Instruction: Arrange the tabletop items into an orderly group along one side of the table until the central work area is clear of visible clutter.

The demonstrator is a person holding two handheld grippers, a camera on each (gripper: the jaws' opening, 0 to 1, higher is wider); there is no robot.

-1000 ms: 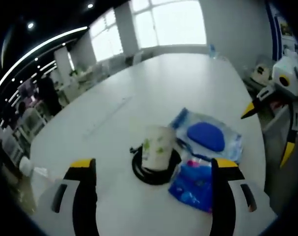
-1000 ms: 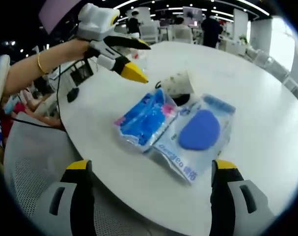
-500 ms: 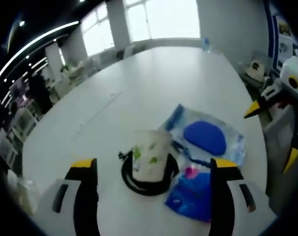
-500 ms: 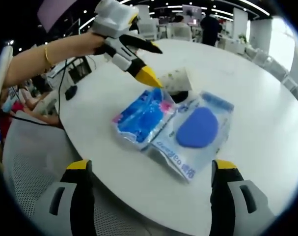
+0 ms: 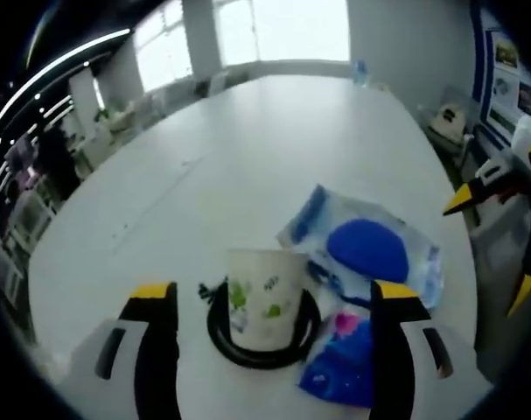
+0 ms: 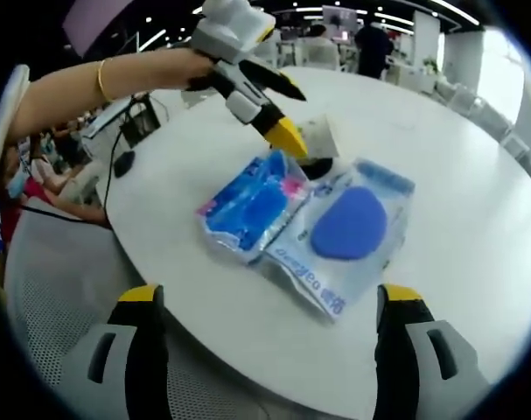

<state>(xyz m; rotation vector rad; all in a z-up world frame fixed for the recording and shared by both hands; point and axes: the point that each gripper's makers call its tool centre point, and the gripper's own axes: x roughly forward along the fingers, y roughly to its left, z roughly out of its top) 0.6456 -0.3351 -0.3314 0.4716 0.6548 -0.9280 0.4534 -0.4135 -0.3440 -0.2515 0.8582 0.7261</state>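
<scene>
left gripper view: left tongs [image 5: 263,306] spread wide, straddling paper cup [image 5: 263,297], untouched; right tongs [image 6: 265,302] wide, empty.

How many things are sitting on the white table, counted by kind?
Paper cup: 1
Black cable coil around the cup's base: 1
Clear packet with a blue pad: 1
Blue and pink packet: 1
Total: 4

Left tool [image 5: 263,302] and right tool [image 6: 263,306], jaws apart.
</scene>
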